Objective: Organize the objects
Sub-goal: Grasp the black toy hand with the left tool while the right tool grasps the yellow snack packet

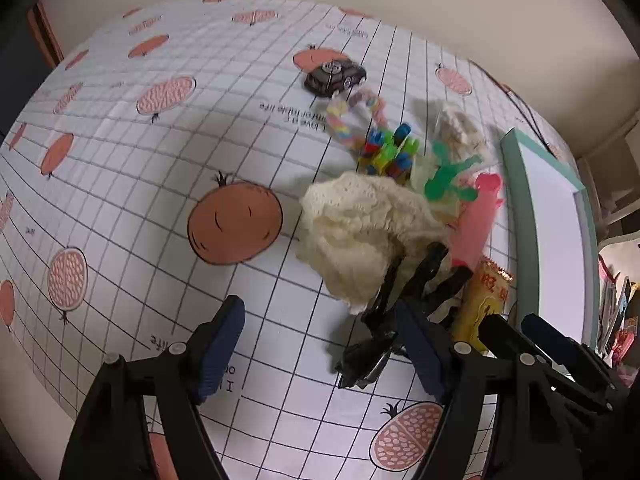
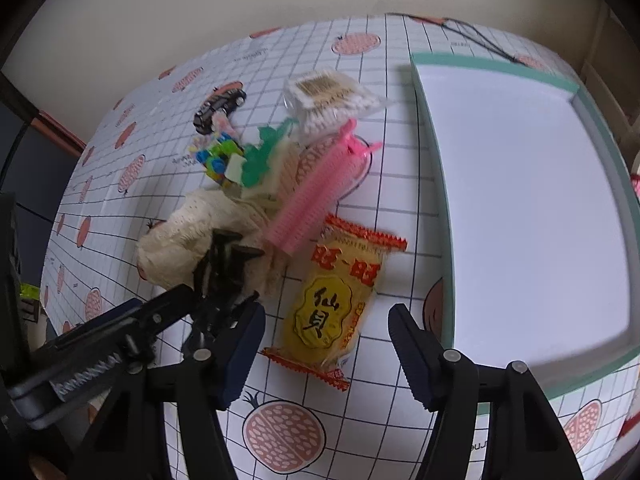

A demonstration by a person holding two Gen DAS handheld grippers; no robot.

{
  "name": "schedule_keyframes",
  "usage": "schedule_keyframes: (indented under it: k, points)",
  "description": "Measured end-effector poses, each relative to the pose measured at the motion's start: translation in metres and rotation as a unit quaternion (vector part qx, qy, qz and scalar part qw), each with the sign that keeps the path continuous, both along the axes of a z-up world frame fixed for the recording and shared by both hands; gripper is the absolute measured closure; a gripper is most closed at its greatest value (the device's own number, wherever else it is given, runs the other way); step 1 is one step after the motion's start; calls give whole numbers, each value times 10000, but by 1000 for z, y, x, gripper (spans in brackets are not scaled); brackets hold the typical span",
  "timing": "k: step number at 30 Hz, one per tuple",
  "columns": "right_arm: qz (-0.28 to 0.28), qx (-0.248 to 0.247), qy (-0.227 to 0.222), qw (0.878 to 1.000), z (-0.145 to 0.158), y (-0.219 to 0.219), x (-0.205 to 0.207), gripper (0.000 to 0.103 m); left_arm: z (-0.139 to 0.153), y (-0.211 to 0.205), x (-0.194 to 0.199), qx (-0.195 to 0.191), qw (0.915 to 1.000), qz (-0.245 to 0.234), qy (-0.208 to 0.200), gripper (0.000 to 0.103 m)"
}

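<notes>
A pile of objects lies on the checked tablecloth. A yellow snack packet (image 2: 336, 300) lies just beyond my open, empty right gripper (image 2: 326, 354). Beside it are a pink comb-like roller (image 2: 316, 188), a cream knitted cloth (image 1: 360, 232) (image 2: 192, 236) and a black claw clip (image 1: 396, 300) (image 2: 224, 276). Farther off are green plastic pieces (image 1: 444, 178), coloured building blocks (image 1: 388, 152), a bag of cotton swabs (image 2: 328, 96), a pastel bead ring (image 1: 352, 116) and a black toy car (image 1: 335, 76). My left gripper (image 1: 320, 344) is open and empty, with the clip beside its right finger.
A white tray with a green rim (image 2: 444, 184) (image 1: 520, 200) stands to the right of the pile. A black cable (image 2: 476, 36) runs at the table's far edge. A beige wall lies behind the table. Shelves with items show at the far right (image 1: 616, 320).
</notes>
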State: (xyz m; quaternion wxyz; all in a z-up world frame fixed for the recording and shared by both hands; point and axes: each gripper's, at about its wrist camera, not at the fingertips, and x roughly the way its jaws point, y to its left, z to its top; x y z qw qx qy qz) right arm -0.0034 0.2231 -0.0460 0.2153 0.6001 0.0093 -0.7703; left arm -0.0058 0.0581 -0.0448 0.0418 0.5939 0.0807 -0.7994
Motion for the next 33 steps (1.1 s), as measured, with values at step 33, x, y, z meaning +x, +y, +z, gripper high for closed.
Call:
schedule_keyframes:
  k: [33]
  points:
    - [163,237,-13,9996,-12,11,1,61,15,-23,18,971,9945,-325,-225,45]
